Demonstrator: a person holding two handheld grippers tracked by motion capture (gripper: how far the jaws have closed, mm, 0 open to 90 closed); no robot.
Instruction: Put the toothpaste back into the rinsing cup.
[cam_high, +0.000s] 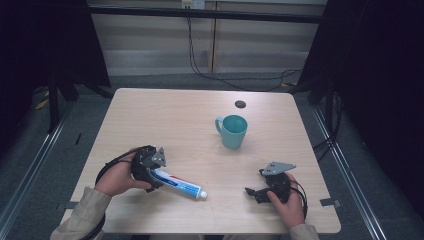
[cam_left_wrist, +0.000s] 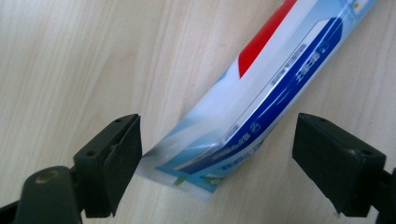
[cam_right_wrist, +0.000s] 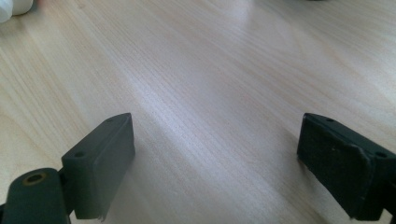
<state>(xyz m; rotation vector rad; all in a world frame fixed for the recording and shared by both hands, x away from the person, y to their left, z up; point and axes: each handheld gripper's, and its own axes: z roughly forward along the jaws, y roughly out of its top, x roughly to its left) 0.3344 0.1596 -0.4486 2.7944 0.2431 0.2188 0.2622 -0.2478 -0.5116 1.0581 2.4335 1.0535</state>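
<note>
Hiding toothpaste tube (cam_high: 176, 181) tail: left gripper (cam_high: 146, 170)

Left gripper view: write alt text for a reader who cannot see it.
The crimped flat end of a toothpaste tube, white with red and blue print, lies between the open black jaws of the left gripper, neither pad touching it. Under it is a pale wooden table.

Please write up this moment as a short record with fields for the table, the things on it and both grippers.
table: pale wood top
tube: toothpaste tube lying flat, cap toward the right gripper
cup: teal cup upright, farther back, apart from the tube
left gripper: jaws open around the tube's flat end, pads not pressing on it
right gripper: jaws open, nothing between them
</note>
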